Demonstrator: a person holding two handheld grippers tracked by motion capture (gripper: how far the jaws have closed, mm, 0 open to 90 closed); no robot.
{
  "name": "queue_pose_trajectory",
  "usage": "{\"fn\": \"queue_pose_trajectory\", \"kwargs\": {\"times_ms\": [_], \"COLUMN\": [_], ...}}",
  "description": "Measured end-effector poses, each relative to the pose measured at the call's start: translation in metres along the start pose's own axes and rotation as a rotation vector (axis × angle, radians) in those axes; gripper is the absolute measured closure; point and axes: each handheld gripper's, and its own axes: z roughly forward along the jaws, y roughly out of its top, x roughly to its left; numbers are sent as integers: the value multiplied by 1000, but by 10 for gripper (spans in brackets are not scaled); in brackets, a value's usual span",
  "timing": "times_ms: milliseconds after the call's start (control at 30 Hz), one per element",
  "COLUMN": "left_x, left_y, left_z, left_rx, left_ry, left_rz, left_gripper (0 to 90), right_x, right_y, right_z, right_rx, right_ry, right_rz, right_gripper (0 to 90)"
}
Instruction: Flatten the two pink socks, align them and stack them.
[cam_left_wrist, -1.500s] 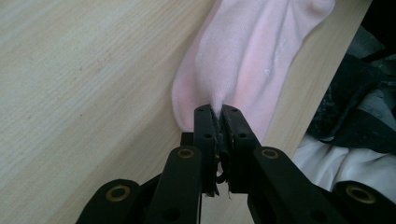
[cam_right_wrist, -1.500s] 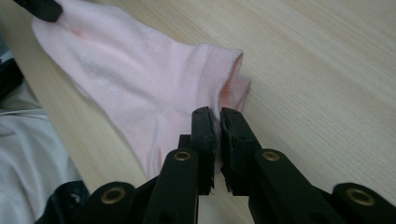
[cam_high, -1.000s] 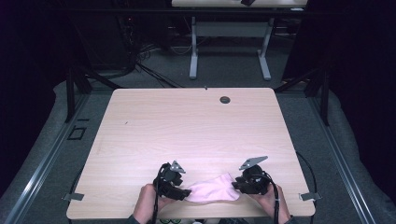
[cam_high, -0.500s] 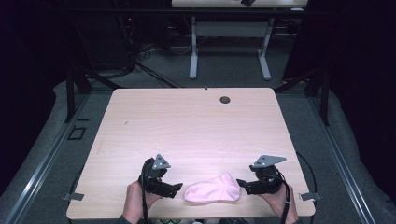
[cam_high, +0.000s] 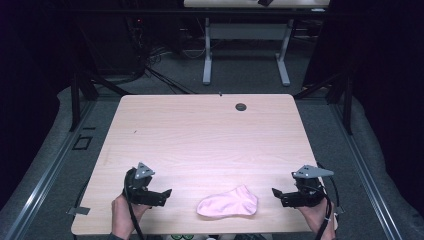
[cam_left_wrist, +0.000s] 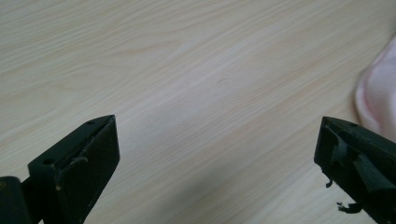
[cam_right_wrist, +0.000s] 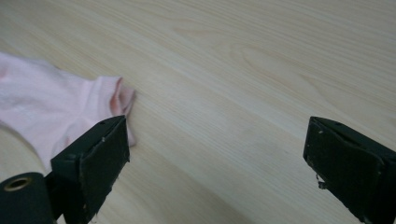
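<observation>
Both hands have drawn apart, tongs just opened and empty. High view: left tongs (cam_high: 162, 194) and right tongs (cam_high: 278, 194) flank the pink sock (cam_high: 227, 203), lying lengthwise along the worktop's (cam_high: 200, 135) near edge. Left gripper view: sock (cam_left_wrist: 377, 100) beyond the right jaw. Right gripper view: sock (cam_right_wrist: 51, 116) beside the left jaw.

**Sock between two grippers, near edge of table**

Sock (cam_high: 228, 203) lies flat on the table (cam_high: 200, 130), close to its near edge, a little right of centre. Left gripper (cam_high: 167, 193) sits to the sock's left, right gripper (cam_high: 275, 193) to its right, each apart from it, tips pointing inward. Small round grommet (cam_high: 241, 106) near the far edge, well behind the sock. A second table (cam_high: 250, 4) stands beyond.
</observation>
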Motion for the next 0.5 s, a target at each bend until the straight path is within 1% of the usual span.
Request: {"fn": "queue_pose_trajectory", "kwargs": {"times_ms": [33,67,100,133,167,200,233,267,300,333,367,400,433,467,500], "left_x": [4,10,13,19,23,32,36,40,40,46,46,49,51,53,55], "left_y": [-2,-6,-8,-12,-14,-21,-25,-28,-28,-32,-32,-36,-38,-39,-41], "left_z": [0,0,0,1,2,4,6,8,8,11,11,13,15,16,17], "left_rx": [2,-2,0,3,0,0,-2,1,1,8,8,2,1,1,-3], "left_ry": [7,22,32,37,47,62,71,77,77,89,89,100,109,111,113], "left_rz": [-8,-25,-36,-49,-53,-79,-90,-99,-99,-114,-114,-126,-131,-135,-143], "left_gripper": [1,1,1,1,0,0,0,0,0,0,0,0,0,0,0], "right_x": [-3,-6,-9,-11,-15,-18,-25,-29,-29,-36,-36,-41,-41,-44,-48], "right_y": [-3,-4,-6,-8,-11,-13,-19,-22,-22,-27,-27,-33,-33,-36,-41], "right_z": [-1,-1,-1,-1,-1,0,2,3,3,7,7,12,12,15,19], "right_rx": [-11,-4,-12,-15,-9,-7,-10,-1,-1,13,13,20,20,29,40], "right_ry": [-13,-20,-31,-36,-52,-59,-78,-84,-84,-100,-100,-114,-114,-119,-133], "right_rz": [17,12,29,33,38,43,72,80,80,96,96,116,116,122,132], "right_gripper": [58,54,50,50,47,37,29,17,17,4,4,0,0,0,0]}}
